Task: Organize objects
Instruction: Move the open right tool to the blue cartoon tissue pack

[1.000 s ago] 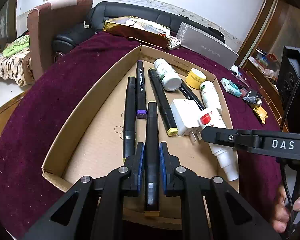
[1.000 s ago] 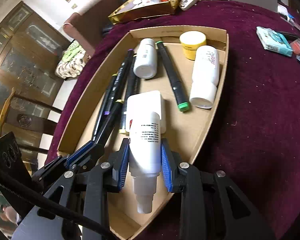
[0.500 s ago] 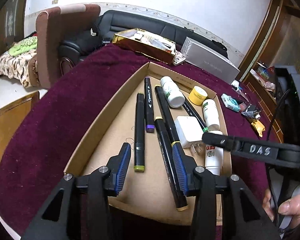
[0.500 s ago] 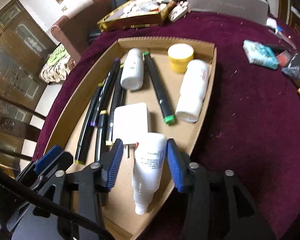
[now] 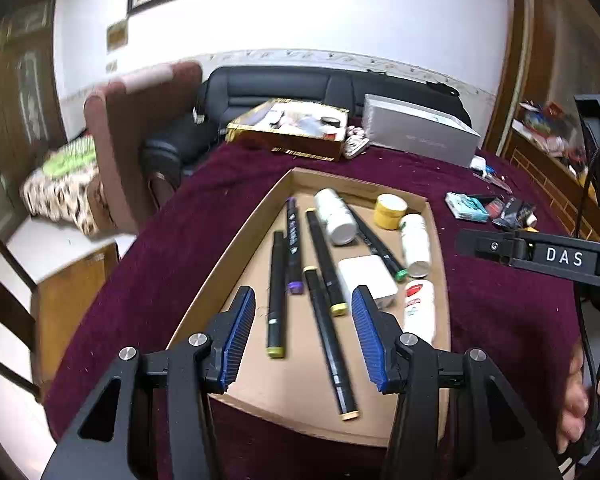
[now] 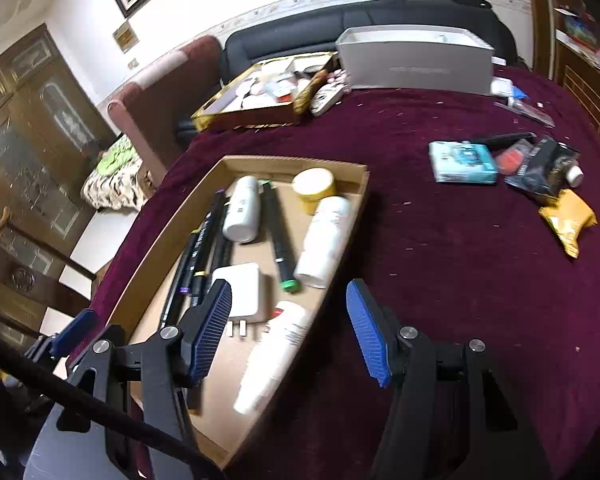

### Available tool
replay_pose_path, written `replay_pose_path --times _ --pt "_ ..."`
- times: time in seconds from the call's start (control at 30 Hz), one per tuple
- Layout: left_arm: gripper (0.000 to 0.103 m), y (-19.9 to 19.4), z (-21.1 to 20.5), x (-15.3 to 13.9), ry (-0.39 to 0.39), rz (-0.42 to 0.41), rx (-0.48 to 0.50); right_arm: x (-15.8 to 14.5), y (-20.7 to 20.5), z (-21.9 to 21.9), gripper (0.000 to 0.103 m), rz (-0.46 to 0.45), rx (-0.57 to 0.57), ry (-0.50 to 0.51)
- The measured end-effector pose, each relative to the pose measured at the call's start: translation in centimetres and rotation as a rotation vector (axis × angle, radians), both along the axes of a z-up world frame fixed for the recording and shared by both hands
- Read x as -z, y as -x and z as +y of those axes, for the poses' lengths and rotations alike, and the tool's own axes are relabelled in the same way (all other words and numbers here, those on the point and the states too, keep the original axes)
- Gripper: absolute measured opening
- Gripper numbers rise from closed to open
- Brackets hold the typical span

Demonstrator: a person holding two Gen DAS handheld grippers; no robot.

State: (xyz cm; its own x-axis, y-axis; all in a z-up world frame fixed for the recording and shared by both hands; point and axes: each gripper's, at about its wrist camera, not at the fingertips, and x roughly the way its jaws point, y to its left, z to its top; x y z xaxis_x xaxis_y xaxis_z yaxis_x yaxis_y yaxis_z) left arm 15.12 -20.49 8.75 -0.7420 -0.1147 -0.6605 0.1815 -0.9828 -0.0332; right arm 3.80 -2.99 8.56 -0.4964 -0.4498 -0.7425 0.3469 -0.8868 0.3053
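- We find the left gripper (image 5: 303, 334) above the shallow brown cardboard tray (image 5: 216, 276), jaws opening, nothing between the pads.
- The long black marker with a tan end cap (image 5: 331, 342) lies free in the tray beside the other markers, apparently grouped by kind.
- The right gripper (image 6: 288, 330) hangs over the tray's near corner, jaws opening and empty.
- The white plastic spray bottle with a red label (image 6: 274, 356) lies flat along the tray's right wall.
- We judge both placements complete; loose packets (image 6: 462, 162) on the maroon tablecloth (image 6: 440, 260) remain unsorted.
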Motion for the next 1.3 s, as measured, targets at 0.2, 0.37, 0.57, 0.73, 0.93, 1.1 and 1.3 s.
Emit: replay_pose_path --times 0.2,0.37,0.57,0.73,0.93,1.1,1.3 --pt "0.044 1.1 4.6 -1.7 0.084 0.002 0.057 -0.7 0.0 5.3 0.06 0.031 0.061 0.002" --pt "0.044 2.5 9.6 -2.6 0.155 -0.007 0.131 -1.2 0.7 11.0 0.063 0.047 0.147 0.008" --pt "0.044 4.6 15.0 -2.5 0.208 -0.038 0.211 -0.9 2.0 18.0 0.063 0.042 0.259 0.023" --pt "0.044 6.4 18.8 -1.8 0.245 -0.07 0.267 -0.1 3.3 23.1 0.063 0.021 0.339 0.045" --pt "0.044 8.2 21.8 -0.5 0.271 -0.115 0.314 1.3 4.7 26.6 0.063 -0.014 0.389 0.058" --pt "0.044 9.5 22.4 1.2 0.245 -0.177 0.337 2.5 6.2 28.0 0.063 -0.046 0.403 0.083" --pt "0.044 10.6 20.2 3.8 0.132 -0.264 0.305 2.2 10.1 25.3 0.066 -0.058 0.263 0.192"
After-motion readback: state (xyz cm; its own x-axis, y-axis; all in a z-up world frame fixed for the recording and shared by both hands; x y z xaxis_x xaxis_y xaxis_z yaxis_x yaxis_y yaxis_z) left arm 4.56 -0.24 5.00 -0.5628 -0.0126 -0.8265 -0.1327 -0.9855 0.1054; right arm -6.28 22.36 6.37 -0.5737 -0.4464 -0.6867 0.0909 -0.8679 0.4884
